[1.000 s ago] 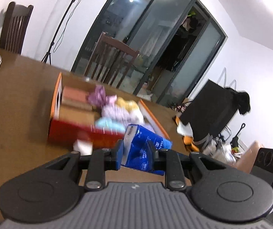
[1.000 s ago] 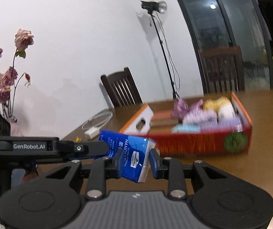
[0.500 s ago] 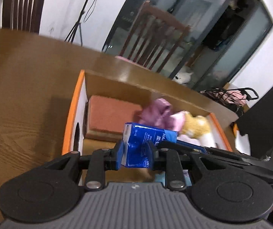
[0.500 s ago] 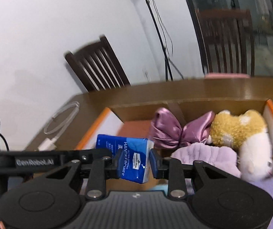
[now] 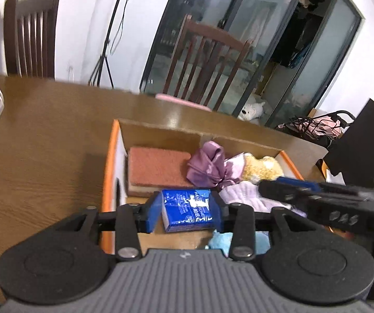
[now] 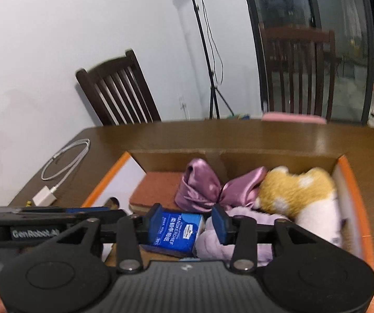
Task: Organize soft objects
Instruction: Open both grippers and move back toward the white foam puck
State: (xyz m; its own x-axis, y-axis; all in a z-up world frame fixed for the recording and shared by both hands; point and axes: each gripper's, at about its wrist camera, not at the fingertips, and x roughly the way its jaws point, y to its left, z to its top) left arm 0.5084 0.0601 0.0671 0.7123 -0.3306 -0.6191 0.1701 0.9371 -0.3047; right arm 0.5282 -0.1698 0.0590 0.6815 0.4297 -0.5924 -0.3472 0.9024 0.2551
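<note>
Moved: both grippers, left [image 5: 185, 210] and right [image 6: 187, 224], now over the box, jaws just opening, blue tissue pack [image 5: 187, 210] released.
Orange-rimmed cardboard box [image 6: 354, 182]: brown sponge [image 5: 158, 167], purple satin bow [image 6: 208, 190], yellow plush toy [image 6: 291, 190].
Right view only: white cable [image 6: 64, 161] at table edge.

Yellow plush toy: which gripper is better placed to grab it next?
Right. The right gripper sits nearer the yellow plush toy; the left gripper is over the box's sponge end. Both jaws have just been opening, a blue tissue pack between each.
</note>
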